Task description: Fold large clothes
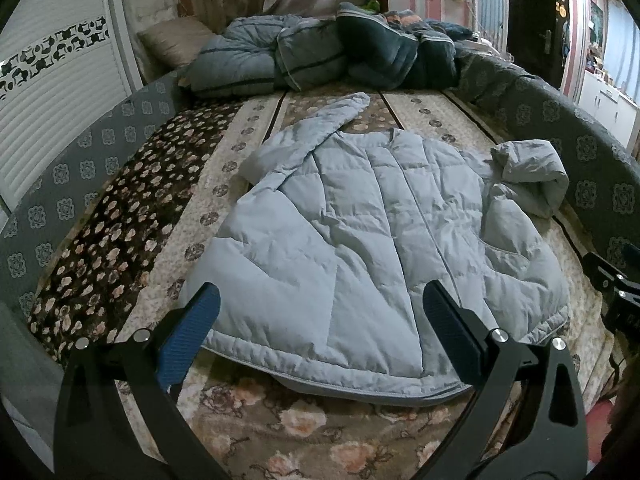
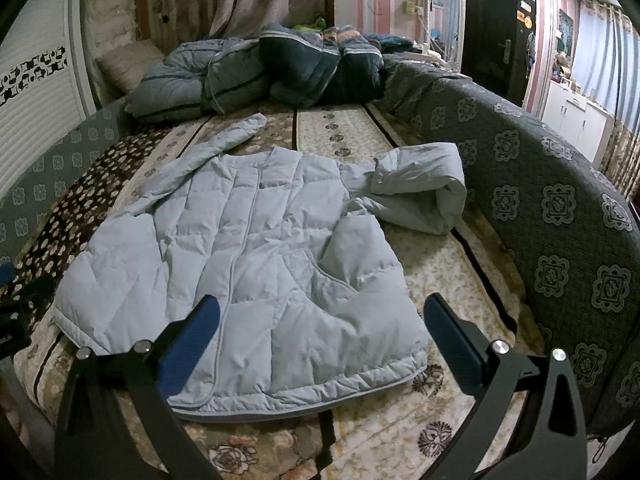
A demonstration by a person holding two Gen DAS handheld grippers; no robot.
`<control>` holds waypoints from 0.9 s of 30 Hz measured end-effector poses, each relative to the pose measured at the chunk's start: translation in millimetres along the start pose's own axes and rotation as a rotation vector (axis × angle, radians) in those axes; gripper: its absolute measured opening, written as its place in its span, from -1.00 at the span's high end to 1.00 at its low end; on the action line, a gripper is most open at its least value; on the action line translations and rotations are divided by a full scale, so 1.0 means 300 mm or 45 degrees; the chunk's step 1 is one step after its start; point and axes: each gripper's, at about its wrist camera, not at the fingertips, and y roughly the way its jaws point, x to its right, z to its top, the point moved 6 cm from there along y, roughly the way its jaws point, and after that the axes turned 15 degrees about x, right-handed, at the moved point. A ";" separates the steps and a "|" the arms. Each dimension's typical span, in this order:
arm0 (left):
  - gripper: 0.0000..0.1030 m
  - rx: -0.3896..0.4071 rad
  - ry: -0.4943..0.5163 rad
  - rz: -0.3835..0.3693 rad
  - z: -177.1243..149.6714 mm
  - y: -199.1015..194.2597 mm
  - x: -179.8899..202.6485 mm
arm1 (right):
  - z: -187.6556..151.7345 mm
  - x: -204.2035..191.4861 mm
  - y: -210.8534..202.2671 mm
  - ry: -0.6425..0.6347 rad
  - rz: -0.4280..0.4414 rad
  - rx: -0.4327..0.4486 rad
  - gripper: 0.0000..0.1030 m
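Jaws wide above jacket (image 1: 360,220)

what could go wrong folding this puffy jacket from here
1. The jacket is thick and quilted, so a pinch at the hem by the open left gripper or right gripper may catch only the top layer, or slip.
2. The right sleeve is bunched against the sofa back; folding over it would probably leave a lump.
3. The far sleeve lies stretched toward the piled quilts, a long reach that could drag the body askew.
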 end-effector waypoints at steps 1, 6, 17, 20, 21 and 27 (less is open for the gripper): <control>-0.94 0.001 0.002 0.000 0.001 -0.001 0.002 | 0.000 0.000 -0.001 0.000 0.000 0.000 -0.97; -0.94 -0.002 0.002 0.000 0.000 -0.001 0.003 | 0.001 0.000 -0.003 0.001 0.003 0.002 -0.97; -0.94 0.000 0.011 0.001 0.001 -0.013 0.008 | 0.014 0.006 -0.013 0.008 0.002 0.008 -0.97; -0.94 -0.004 0.015 0.000 0.003 -0.013 0.010 | 0.016 0.007 -0.014 0.010 0.002 0.007 -0.97; -0.94 -0.004 0.016 -0.001 0.004 -0.012 0.010 | 0.015 0.007 -0.014 0.011 0.004 0.007 -0.97; -0.94 0.000 0.016 0.000 0.002 -0.012 0.010 | 0.013 0.008 -0.015 0.010 0.005 0.009 -0.97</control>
